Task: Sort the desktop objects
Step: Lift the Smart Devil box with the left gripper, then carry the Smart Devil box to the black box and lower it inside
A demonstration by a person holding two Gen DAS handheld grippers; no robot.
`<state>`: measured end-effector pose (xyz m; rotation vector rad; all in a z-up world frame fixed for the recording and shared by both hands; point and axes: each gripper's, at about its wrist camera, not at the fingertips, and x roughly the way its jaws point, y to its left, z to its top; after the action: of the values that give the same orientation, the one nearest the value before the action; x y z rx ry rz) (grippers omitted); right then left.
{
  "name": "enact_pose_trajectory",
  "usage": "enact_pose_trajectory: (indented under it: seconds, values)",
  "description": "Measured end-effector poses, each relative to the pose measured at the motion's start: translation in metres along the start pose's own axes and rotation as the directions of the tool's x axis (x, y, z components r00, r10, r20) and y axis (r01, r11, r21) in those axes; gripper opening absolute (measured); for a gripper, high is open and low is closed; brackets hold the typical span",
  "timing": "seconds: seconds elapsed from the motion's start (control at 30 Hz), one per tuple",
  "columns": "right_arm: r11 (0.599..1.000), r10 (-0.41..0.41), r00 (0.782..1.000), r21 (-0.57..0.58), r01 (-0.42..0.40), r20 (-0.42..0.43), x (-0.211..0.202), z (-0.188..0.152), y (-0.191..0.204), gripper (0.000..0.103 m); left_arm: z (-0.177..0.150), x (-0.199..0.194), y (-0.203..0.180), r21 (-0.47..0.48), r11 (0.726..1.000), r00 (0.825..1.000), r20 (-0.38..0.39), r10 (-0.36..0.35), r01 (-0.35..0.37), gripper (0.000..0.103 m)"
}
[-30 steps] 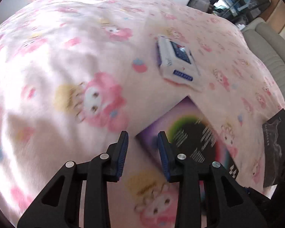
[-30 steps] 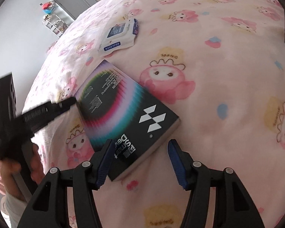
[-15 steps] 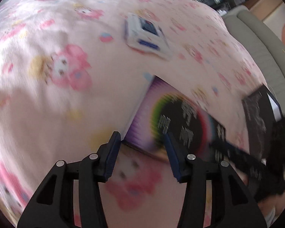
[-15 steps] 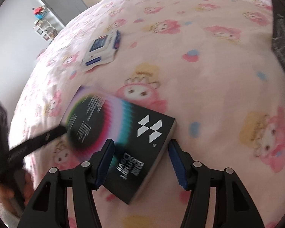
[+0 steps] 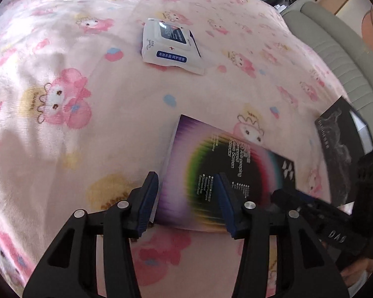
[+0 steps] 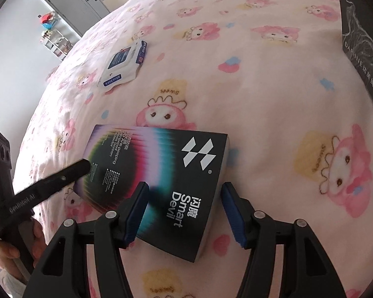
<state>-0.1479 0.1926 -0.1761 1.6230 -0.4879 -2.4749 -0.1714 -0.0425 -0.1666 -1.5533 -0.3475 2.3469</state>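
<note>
A flat black box with a rainbow ring print [image 5: 226,171] [image 6: 161,171] lies on the pink cartoon-print blanket [image 5: 62,99] [image 6: 273,99]. My left gripper [image 5: 186,203] is open and straddles its near left corner. From the opposite end my right gripper [image 6: 184,208] is open with its fingers on either side of the box's near end. A white and blue wet-wipes pack [image 5: 170,47] [image 6: 123,67] lies farther back. A dark book or box with pale lettering [image 5: 340,149] [image 6: 360,39] rests at the blanket's edge.
A grey-green sofa [image 5: 335,57] runs along the right in the left wrist view. A grey cabinet [image 6: 74,2] and a small shelf [image 6: 54,39] stand beyond the blanket. A hand [image 6: 17,241] holds the other gripper at lower left in the right wrist view.
Both grippers have closed in on the rainbow box, the left sliding right over its corner and the right moving forward around its end. Both stayed open.
</note>
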Motion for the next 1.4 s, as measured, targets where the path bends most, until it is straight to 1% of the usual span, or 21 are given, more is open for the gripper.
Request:
enact_pose_trajectory:
  seconds: [0.07,0.13,0.2,0.23,0.33,0.43,0.47,0.5,0.53,0.6,0.67,0.8,0.93,1.17,1.3,1.4]
  values:
    - [1.0,-0.015,1.0,-0.001,0.015,0.011,-0.004,0.002,-0.003,0.058,-0.009,-0.003,-0.005,-0.007,1.0,1.0,-0.01,-0.008,0.008,0.048]
    - [0.999,-0.035,0.999,0.0,0.035,0.023,-0.008,0.003,-0.007,0.059,-0.021,-0.003,-0.011,-0.019,0.999,0.999,-0.03,-0.036,0.035,0.048]
    - [0.999,-0.033,0.999,0.007,0.033,0.017,-0.008,0.003,-0.015,0.059,-0.031,-0.003,-0.016,-0.01,0.999,0.999,-0.035,-0.041,0.04,0.048]
    - [1.0,-0.016,1.0,0.01,0.016,0.004,-0.007,0.003,-0.019,0.059,-0.031,-0.002,-0.015,-0.014,0.999,0.998,-0.036,-0.043,0.042,0.048]
    - [0.999,0.032,0.999,0.01,-0.031,-0.03,-0.001,0.002,-0.027,0.059,-0.024,0.011,-0.006,-0.062,0.995,0.995,-0.055,-0.081,0.077,0.048]
    - [0.999,0.054,0.997,0.007,-0.054,-0.047,0.005,0.002,-0.028,0.062,-0.016,0.021,-0.002,-0.072,0.991,0.992,-0.058,-0.116,0.111,0.052]
    - [0.998,0.06,0.997,0.011,-0.059,-0.049,0.007,0.002,-0.028,0.063,-0.015,0.023,-0.003,-0.069,0.991,0.991,-0.059,-0.118,0.114,0.054]
    - [0.998,0.065,0.997,0.014,-0.064,-0.052,0.009,0.003,-0.029,0.064,-0.014,0.026,-0.006,-0.064,0.992,0.991,-0.062,-0.116,0.112,0.058]
    - [0.998,0.067,0.996,0.016,-0.066,-0.051,0.009,0.002,-0.028,0.066,-0.014,0.027,-0.008,-0.059,0.992,0.992,-0.063,-0.112,0.108,0.059]
    - [0.998,0.056,0.998,0.014,-0.055,-0.041,0.008,0.001,-0.025,0.066,-0.015,0.025,-0.012,-0.053,0.994,0.994,-0.051,-0.101,0.098,0.06]
    - [0.998,0.058,0.998,0.016,-0.057,-0.027,0.004,0.0,-0.025,0.066,-0.015,0.021,-0.011,-0.063,0.992,0.992,-0.045,-0.115,0.112,0.059]
    - [0.998,0.058,0.998,0.011,-0.058,-0.007,-0.011,-0.001,-0.021,0.066,-0.016,0.006,-0.014,-0.066,0.991,0.992,-0.035,-0.121,0.119,0.058]
    - [0.998,0.058,0.998,0.004,-0.058,0.018,-0.032,0.0,-0.017,0.066,-0.018,-0.016,-0.028,-0.052,0.991,0.993,-0.006,-0.121,0.121,0.058]
    - [0.998,0.06,0.995,-0.007,-0.06,0.086,-0.074,0.005,-0.022,0.066,-0.012,-0.041,-0.06,-0.032,0.99,0.99,0.026,-0.136,0.137,0.058]
    - [0.998,0.048,0.992,0.02,-0.051,0.12,-0.095,0.011,-0.029,0.066,-0.004,-0.053,-0.085,0.013,0.992,0.991,0.043,-0.125,0.125,0.058]
    - [0.998,0.042,0.991,0.038,-0.047,0.13,-0.11,0.019,-0.038,0.066,0.003,-0.056,-0.104,0.036,0.989,0.989,0.041,-0.144,0.143,0.058]
